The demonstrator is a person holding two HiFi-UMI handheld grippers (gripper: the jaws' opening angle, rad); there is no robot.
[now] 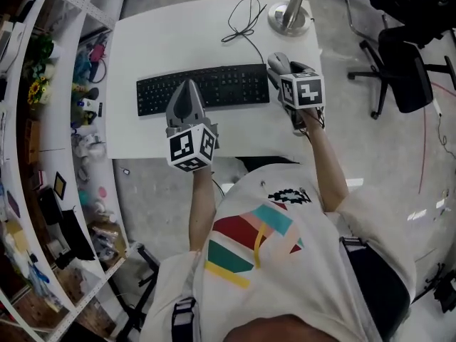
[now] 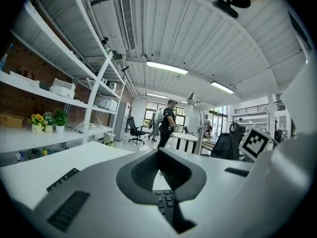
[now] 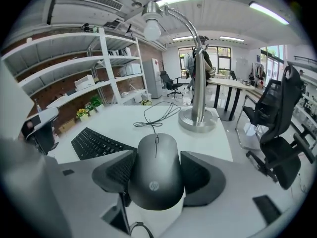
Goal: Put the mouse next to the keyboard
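The white table (image 1: pixel 157 41) carries a black keyboard (image 1: pixel 203 87) and a silver lamp base (image 1: pixel 288 16). The right gripper (image 3: pixel 157 175) holds the mouse (image 3: pixel 156 162) between its fingers, just beside the keyboard's right end. The mouse is dark grey and matt, with a scroll wheel, a small logo and a thin black cable. The left gripper (image 2: pixel 159 152) has its fingers closed together on nothing, above the keyboard's near edge.
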